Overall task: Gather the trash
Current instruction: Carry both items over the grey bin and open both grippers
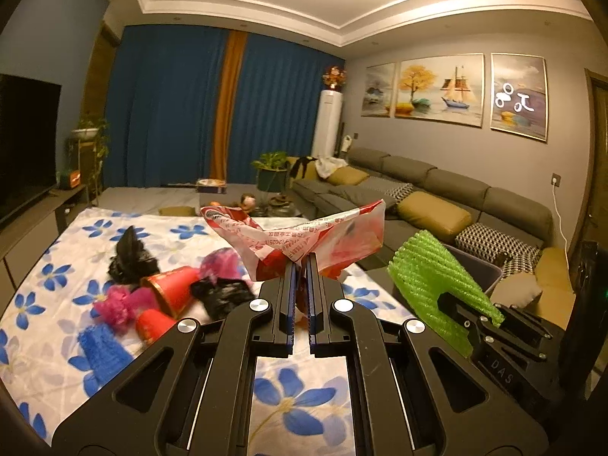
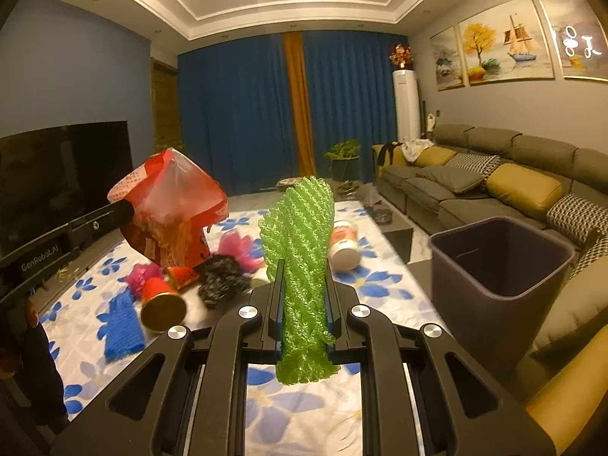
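Crumpled red-and-white plastic wrapper (image 1: 304,239) sits pinched in the left claw (image 1: 303,266); the right claw (image 2: 302,266) clamps green foam netting (image 2: 300,250), grey plastic bin (image 2: 501,266) to its right.

Glossy crinkled red-and-white plastic wrapper (image 1: 304,237); rough green foam net sleeve (image 2: 300,266); smooth matt dark plastic bin (image 2: 501,266); flower-printed cloth (image 1: 76,235).

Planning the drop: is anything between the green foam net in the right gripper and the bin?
Nothing visible. The right gripper holds the green foam net up in the air, and the dark bin stands open-topped to its right beside the sofa, with only clear air between them.
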Tool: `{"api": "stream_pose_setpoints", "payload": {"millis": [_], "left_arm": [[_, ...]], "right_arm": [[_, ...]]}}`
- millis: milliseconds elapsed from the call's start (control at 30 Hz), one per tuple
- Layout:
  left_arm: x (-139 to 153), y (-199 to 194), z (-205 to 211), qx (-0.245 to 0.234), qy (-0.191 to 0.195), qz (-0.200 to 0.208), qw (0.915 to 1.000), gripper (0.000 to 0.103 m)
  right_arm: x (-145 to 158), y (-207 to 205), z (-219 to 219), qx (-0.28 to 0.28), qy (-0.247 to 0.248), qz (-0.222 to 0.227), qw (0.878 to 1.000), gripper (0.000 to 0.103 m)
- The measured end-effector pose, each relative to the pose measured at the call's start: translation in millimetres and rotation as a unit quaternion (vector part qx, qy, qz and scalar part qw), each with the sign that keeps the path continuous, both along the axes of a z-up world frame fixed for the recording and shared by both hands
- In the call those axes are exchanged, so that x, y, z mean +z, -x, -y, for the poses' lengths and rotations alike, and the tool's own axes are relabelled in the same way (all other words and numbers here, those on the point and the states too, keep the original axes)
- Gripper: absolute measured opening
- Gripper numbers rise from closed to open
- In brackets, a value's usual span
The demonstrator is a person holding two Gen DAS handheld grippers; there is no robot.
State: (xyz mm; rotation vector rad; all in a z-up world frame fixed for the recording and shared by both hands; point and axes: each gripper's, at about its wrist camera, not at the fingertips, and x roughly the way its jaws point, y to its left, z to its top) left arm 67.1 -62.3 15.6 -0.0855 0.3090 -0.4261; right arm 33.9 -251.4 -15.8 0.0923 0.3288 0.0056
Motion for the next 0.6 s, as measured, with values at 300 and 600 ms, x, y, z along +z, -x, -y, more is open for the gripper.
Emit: {"api": "stream_pose_setpoints", "payload": {"millis": [300, 600], "left_arm": [[3, -25, 63, -0.050, -0.011, 0.005, 0.9987, 0.004], [1, -50, 133, -0.103, -0.010, 0.006, 0.9946, 0.004]], "right_arm": [[9, -11, 52, -0.065, 0.000, 0.012, 0.998, 0.017], [14, -22, 110, -0.133, 0.000, 0.020, 0.991, 0.017]]}}
